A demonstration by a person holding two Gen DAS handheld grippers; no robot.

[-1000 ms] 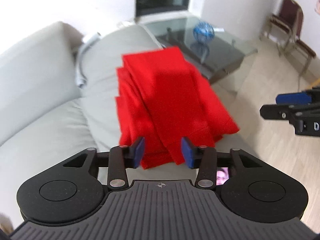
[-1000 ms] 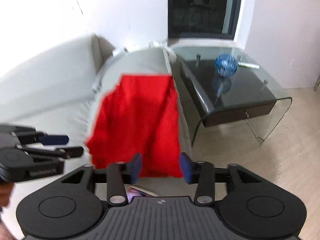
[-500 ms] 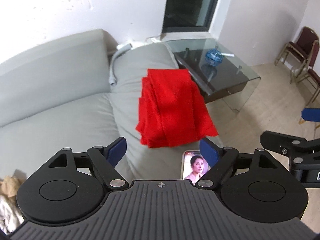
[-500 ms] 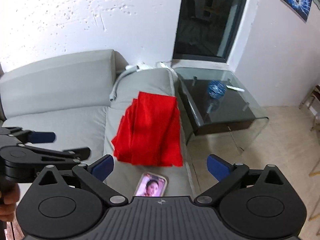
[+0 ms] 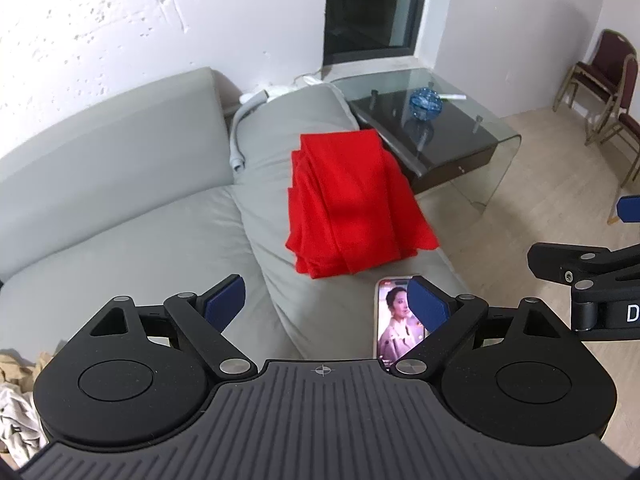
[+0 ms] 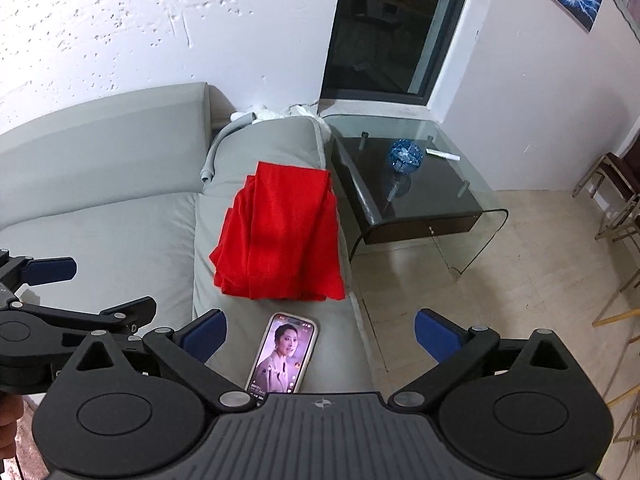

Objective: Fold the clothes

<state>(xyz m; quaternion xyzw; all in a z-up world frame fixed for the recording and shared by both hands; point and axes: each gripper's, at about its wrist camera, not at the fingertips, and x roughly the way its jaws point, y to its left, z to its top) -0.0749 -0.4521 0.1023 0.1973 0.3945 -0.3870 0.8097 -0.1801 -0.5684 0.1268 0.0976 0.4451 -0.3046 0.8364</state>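
A grey sofa (image 6: 100, 184) is set against a textured white wall (image 6: 120, 32), flanked by a glass side table (image 6: 420, 184), dark window (image 6: 396, 28) and pale wood-look floor (image 6: 520, 280).

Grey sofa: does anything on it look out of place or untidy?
A lit smartphone lies on the grey sofa cushion, just in front of the folded red garment. The garment's left layers fan out unevenly. Crumpled pale clothes sit at the left edge.

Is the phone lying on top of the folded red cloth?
No, the phone lies on the grey sofa cushion, apart from the red cloth, nearer the camera than the cloth.
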